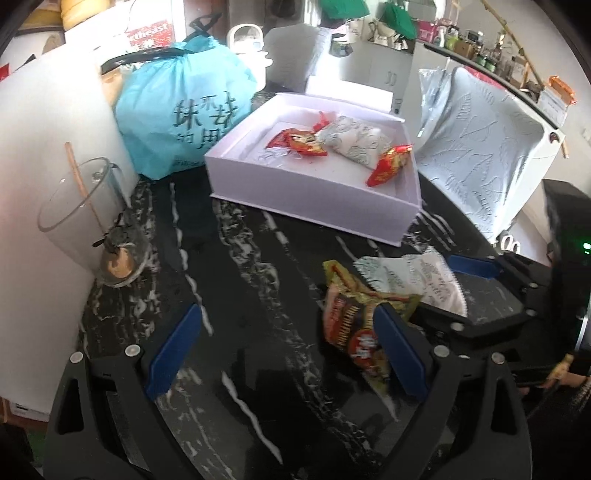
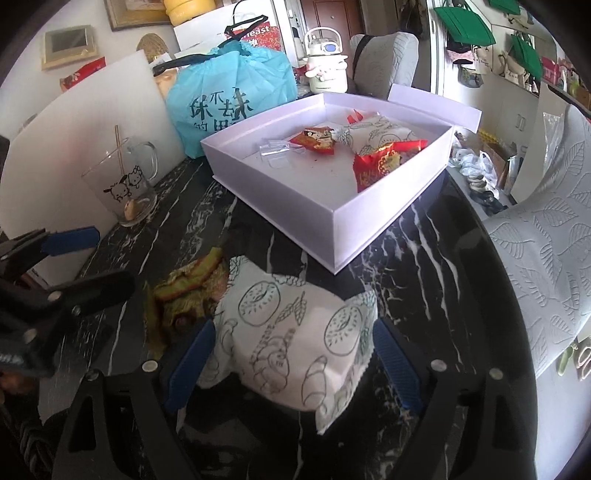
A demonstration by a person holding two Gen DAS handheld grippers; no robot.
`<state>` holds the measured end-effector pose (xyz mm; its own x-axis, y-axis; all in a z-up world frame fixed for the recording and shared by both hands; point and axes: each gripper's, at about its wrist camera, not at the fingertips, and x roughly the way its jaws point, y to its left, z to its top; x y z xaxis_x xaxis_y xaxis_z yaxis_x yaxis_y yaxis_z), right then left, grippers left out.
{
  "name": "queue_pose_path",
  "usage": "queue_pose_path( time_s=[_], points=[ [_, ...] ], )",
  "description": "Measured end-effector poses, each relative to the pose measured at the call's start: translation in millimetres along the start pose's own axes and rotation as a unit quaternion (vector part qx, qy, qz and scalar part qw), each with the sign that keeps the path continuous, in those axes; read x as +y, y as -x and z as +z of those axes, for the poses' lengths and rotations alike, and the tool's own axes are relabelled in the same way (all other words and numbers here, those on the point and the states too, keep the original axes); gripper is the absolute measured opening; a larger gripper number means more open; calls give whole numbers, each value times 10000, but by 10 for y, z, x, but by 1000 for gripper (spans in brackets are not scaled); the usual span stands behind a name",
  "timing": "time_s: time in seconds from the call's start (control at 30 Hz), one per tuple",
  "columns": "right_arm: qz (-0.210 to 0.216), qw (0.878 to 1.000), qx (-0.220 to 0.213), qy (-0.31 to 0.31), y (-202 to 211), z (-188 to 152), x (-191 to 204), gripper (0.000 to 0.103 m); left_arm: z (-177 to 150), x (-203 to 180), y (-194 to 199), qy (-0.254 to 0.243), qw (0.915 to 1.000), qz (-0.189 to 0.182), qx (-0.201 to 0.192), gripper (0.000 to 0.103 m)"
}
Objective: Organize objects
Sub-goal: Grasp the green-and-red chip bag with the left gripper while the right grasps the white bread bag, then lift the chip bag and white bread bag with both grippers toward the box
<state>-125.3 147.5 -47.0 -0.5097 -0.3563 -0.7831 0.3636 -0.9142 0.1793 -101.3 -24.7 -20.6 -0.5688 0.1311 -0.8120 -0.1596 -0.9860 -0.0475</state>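
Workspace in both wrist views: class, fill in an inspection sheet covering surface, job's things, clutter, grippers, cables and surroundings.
Surface: black marble-patterned table, white veins.
Job's things: open white box holding a white pastry packet and red snack packets; outside it, a second white packet and a green-red snack packet on the table.
Clutter: blue bag, glass mug with a stick, white board.
Grippers: left hand-held gripper open beside the green-red packet; right hand-held gripper open, straddling the second white packet.
Cables: nothing seen.
Surroundings: leaf-patterned chair, green bags hanging.
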Motion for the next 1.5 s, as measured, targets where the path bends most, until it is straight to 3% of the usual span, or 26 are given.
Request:
queue_pose_path(
  time_s=[0.23, 0.33, 0.43, 0.63, 0.77, 0.93, 1.1, 1.2, 1.3, 1.4, 1.5],
  points=[
    [236, 9996, -11, -162, 2, -104, -132, 88, -19, -205, -83, -319, 9990, -312, 89, 94],
    [298, 9994, -47, -181, 45, -146, -166, 83, -26, -248, -165, -317, 9983, -449, 212, 94],
    [270, 9995, -123, -73, 104, -180, -162, 75, -31, -273, -252, -371, 9984, -311, 284, 94],
    [232, 9996, -145, -18, 141, -216, -180, 74, -15, -284, -352, -417, 9984, -231, 299, 94],
    [139, 9998, -112, 20, 138, -215, -163, 80, -6, -293, -447, -445, 9982, -225, 337, 94],
    [28, 9999, -96, 62, 103, -197, -150, 86, 2, -345, -634, -620, 9973, 97, 387, 94],
    [61, 10000, -23, 45, 50, -164, -147, 90, 1, -221, -705, -350, 9984, -170, 422, 93],
    [159, 9999, 8, 45, -3, -153, -119, 92, -18, -159, -712, -233, 9985, -287, 405, 82],
    [254, 9997, 28, -13, -78, -162, -101, 95, -42, -185, -708, -370, 9989, -93, 275, 72],
    [213, 9997, 28, 117, -90, -166, -32, 96, -67, -181, -674, -414, 9989, -142, 176, 64],
    [264, 9995, 24, 191, -84, -173, 22, 89, -87, -177, -637, -471, 9986, -159, 161, 55]
  ],
)
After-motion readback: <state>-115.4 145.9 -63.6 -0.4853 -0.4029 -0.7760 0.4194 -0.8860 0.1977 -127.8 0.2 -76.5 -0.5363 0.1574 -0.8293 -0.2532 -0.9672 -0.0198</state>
